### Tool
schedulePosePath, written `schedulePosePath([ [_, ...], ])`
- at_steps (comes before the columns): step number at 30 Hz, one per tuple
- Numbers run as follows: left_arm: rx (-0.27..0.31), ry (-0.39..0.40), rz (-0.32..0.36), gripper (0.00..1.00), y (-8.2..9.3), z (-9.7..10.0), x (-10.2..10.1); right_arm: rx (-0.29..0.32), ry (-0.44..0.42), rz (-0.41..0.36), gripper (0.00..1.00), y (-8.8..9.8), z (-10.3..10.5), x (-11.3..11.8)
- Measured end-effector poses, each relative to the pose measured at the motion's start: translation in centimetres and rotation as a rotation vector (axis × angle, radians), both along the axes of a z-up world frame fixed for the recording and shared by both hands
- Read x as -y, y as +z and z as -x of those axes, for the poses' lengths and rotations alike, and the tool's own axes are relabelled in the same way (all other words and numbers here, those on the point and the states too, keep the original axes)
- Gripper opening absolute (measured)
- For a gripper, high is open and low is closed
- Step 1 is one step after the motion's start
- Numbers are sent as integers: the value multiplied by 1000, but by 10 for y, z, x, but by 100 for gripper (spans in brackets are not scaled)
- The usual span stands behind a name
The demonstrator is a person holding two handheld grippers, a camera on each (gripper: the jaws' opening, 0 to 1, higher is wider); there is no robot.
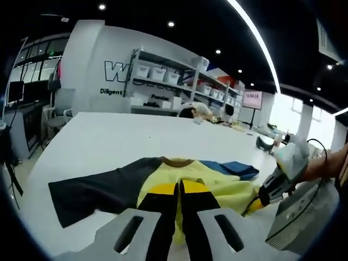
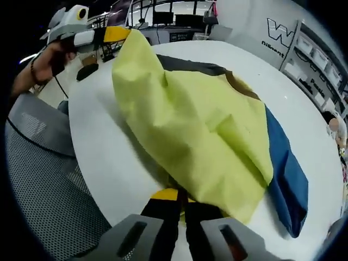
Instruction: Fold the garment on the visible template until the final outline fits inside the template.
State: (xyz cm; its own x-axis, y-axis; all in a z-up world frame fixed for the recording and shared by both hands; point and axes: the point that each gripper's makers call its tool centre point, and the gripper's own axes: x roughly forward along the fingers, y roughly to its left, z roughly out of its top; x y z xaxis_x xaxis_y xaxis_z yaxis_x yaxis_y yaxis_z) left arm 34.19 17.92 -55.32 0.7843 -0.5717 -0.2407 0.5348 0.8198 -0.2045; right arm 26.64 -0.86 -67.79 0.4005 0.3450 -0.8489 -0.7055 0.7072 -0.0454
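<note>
The white table (image 1: 98, 144) runs far back toward shelving (image 1: 179, 76) stacked with bins, and a grey mesh chair (image 2: 43, 163) sits close against its near edge. On the table lies the garment (image 2: 206, 130), a yellow shirt with a dark sleeve (image 1: 92, 193) spread flat to one side, a blue sleeve (image 2: 288, 174) on the other and a brown collar (image 1: 175, 161).

In the right gripper view the yellow body is lifted off the table in a tented fold between the two tools. The left gripper (image 2: 117, 33), held in a person's hand (image 2: 57, 54), is raised high over the table edge, its yellow-tipped jaws closed on the top corner of the cloth. The right gripper (image 2: 176, 202) sits low near the table surface, its jaws pressed together on the lower yellow edge. In the left gripper view that tool's own jaws show almost no gap, pinching yellow fabric at their tips.
</note>
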Motion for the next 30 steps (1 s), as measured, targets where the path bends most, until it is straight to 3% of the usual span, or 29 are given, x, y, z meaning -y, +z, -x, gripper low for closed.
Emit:
schedulePosePath([
  [3,-7,-6,-6,0,0,2,2,-99,-40,-38,0,1,8,4],
  [7,-19,-21,-1,0,3,3,4,-92,-13,-35,0,13,6,6],
  [9,-11,-35,-62,0,2,5,3,-99,-15,-37,0,19,7,10],
  [15,-39,-57,-70,0,2,9,5,-116,-12,-35,0,32,8,23],
  [21,-56,-97,-152,0,-1,17,3,-132,14,-47,0,37,13,33],
  [23,-53,-108,-239,0,-5,19,-1,-135,28,-31,0,37,15,38],
  [30,-73,-160,-294,0,-11,31,2,-180,43,-5,0,35,25,51],
])
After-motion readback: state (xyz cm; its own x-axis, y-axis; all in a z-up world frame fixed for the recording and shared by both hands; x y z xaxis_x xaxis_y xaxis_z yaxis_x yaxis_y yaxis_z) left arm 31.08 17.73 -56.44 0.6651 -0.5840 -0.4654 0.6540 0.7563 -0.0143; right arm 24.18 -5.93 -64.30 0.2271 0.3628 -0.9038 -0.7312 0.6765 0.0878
